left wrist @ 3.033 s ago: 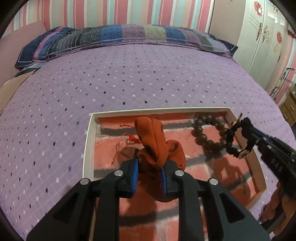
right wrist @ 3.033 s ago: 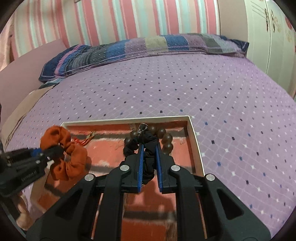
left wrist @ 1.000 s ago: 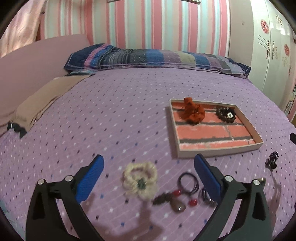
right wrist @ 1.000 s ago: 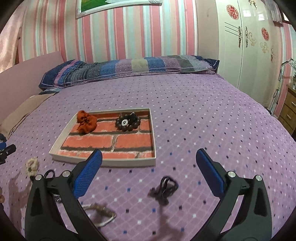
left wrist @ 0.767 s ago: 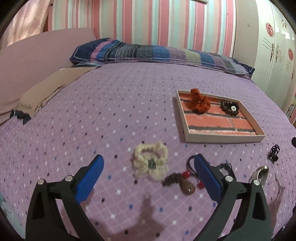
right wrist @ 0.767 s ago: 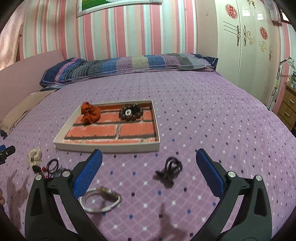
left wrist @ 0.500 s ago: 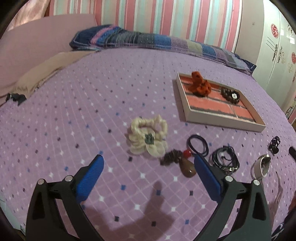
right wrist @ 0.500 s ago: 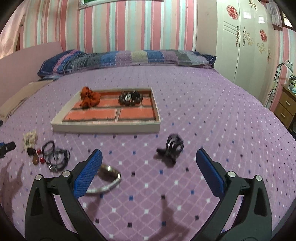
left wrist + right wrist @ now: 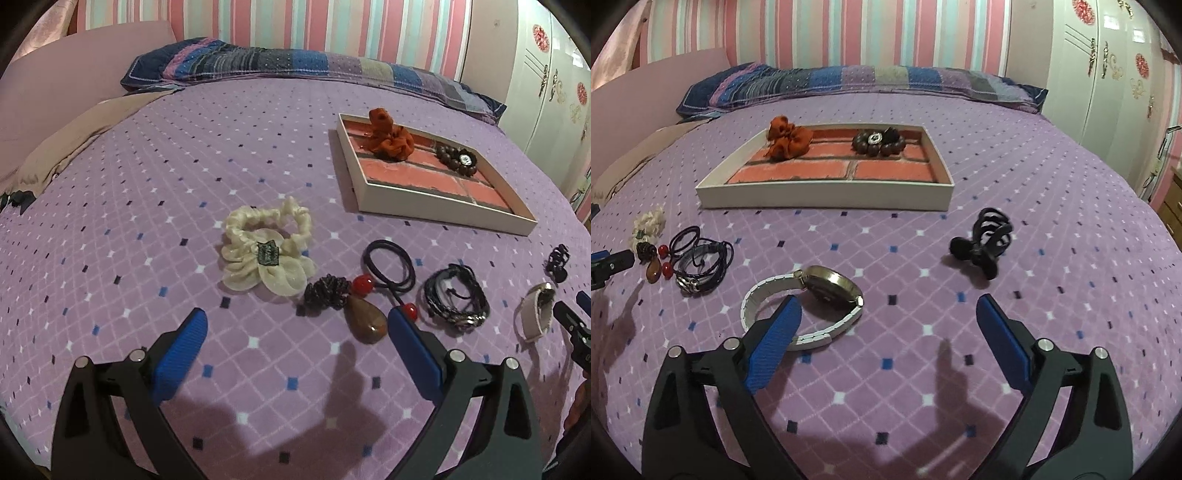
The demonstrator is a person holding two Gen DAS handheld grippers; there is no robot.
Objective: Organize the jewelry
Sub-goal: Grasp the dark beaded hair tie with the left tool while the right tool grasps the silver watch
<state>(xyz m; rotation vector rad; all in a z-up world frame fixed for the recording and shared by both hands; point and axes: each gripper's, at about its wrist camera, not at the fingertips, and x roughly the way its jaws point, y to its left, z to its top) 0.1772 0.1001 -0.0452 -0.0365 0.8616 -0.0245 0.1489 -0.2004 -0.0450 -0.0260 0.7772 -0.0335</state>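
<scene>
On quilted purple bedspread (image 9: 997,155): round-faced watch (image 9: 827,291) (white link band); both grippers (image 9: 295,328) (image 9: 886,321) spread wide, empty, right narrowing.

Your two wrist cameras look forward and steeply down along their fingers, close above the bedspread (image 9: 110,229). Both share the tray (image 9: 424,199) ahead, and the watch (image 9: 812,295) between your grippers.

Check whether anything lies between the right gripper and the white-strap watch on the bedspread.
Nothing visible does. The right gripper stands open just above the watch, its left finger already overlapping the strap; the black hair claw lies off to the right.
</scene>
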